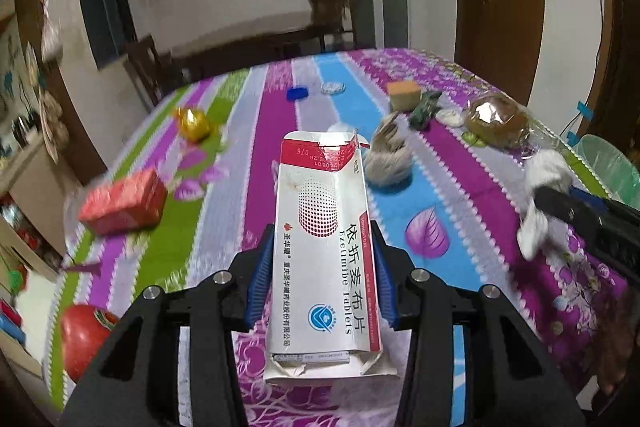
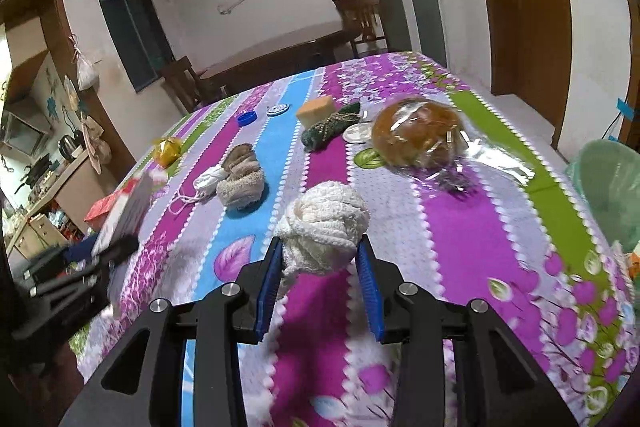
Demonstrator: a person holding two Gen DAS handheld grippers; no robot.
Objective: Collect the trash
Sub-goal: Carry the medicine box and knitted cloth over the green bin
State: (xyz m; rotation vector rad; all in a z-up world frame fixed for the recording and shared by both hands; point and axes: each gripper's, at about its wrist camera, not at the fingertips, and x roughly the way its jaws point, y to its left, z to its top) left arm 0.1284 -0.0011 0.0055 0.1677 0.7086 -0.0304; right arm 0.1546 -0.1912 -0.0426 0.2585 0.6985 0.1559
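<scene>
Bench [image 2: 460, 227] under striped floral cloth, cluttered.
Green-lined bin [image 2: 612, 187] off bench's right edge, likely drop point for both loads.
Left gripper [image 1: 324, 267] clenched on flattened tablet carton [image 1: 322, 227], 2 fingers [image 1: 260, 279] pinching its long sides, carton lifted off cloth for carrying.
Right gripper [image 2: 318, 279] clenched on white wadded cloth ball [image 2: 324, 223], also raised.
Wrapped bread [image 2: 420, 131] lies between right gripper and bin, could snag.
Red packet [image 1: 124, 203], beige wad [image 2: 242, 183], sponge [image 2: 318, 109], gold wrapper [image 1: 194, 123], blue cap [image 2: 246, 117] left on bench.
</scene>
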